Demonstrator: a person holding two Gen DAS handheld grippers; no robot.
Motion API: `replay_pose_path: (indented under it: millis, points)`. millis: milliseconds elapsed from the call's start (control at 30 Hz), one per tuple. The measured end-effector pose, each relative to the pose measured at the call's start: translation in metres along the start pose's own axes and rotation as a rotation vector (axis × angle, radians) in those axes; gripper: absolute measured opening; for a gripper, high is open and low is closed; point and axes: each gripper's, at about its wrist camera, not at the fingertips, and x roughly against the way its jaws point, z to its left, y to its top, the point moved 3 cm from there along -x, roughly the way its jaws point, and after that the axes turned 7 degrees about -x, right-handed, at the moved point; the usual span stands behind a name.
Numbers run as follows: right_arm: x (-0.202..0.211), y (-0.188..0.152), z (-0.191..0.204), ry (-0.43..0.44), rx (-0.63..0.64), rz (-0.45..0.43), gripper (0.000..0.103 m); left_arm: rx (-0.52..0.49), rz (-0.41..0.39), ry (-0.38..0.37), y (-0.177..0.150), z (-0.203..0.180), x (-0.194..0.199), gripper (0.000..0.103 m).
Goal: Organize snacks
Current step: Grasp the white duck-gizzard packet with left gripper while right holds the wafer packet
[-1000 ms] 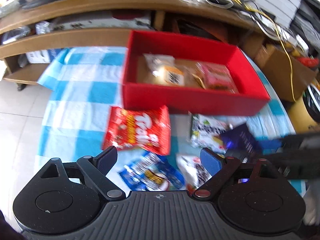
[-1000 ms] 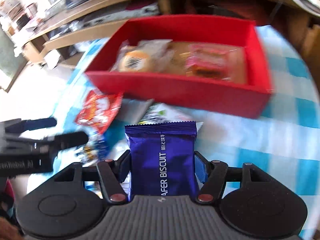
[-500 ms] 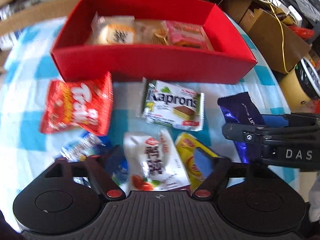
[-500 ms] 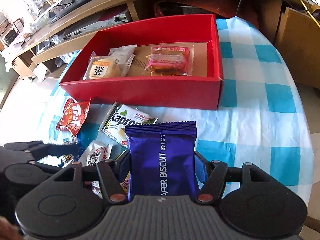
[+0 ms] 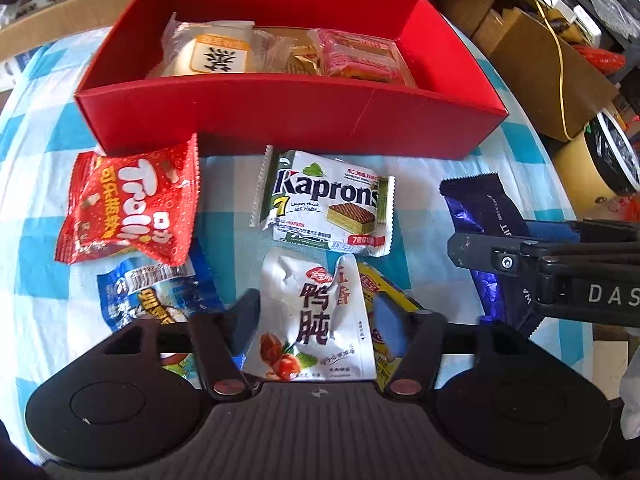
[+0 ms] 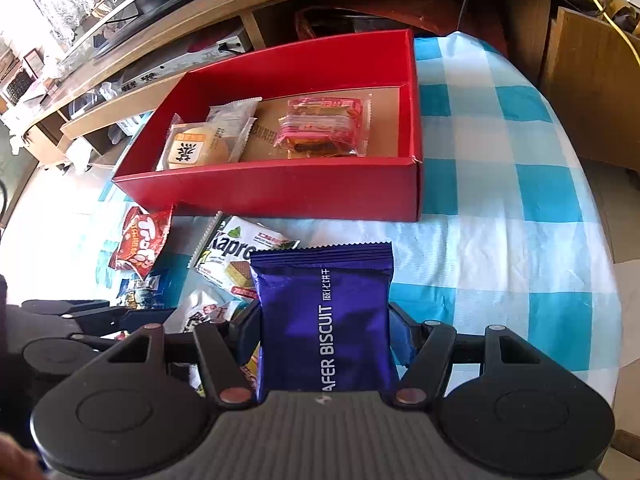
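Observation:
A red box (image 5: 280, 108) (image 6: 280, 188) at the back of the checked cloth holds a bun packet (image 5: 216, 52) and a pink packet (image 5: 360, 54). In front of it lie a red Trolli bag (image 5: 128, 208), a Kaprons wafer pack (image 5: 324, 204), a blue packet (image 5: 152, 296) and a yellow packet (image 5: 384, 292). My left gripper (image 5: 316, 316) points steeply down, its pads against the sides of a crumpled white packet (image 5: 312, 312). My right gripper (image 6: 324, 328) is shut on a purple wafer biscuit packet (image 6: 324, 312) (image 5: 480, 208), held above the cloth to the right of the loose snacks.
A wooden shelf unit (image 6: 240, 12) stands behind the table. Cardboard boxes (image 5: 540, 64) and a yellow cable (image 5: 560, 60) sit off the right edge. The blue checked cloth (image 6: 500, 200) right of the red box carries nothing.
My left gripper came down and forward from above the blue packet and narrowed its jaws around the white packet. The right gripper shifted slightly, still holding the purple packet.

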Motion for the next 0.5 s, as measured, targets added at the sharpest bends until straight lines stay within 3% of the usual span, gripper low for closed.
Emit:
replay_pose_path:
  millis: [67,167,333,500]
  points:
    - [-0.001,0.0,0.001,0.0,0.002,0.002,0.071,-0.009,-0.005,0.007,-0.001,-0.002,-0.001,0.074]
    - [-0.001,0.0,0.001,0.001,0.001,0.001,0.071,0.0,-0.016,-0.005,-0.002,-0.001,0.002,0.063]
    - [0.001,0.001,0.002,0.005,0.005,-0.005,0.071,-0.003,-0.03,0.003,-0.004,0.0,0.009,0.062]
    - [0.005,0.003,0.006,0.01,0.015,-0.028,0.071,-0.052,-0.116,0.067,0.0,-0.005,0.032,0.062]
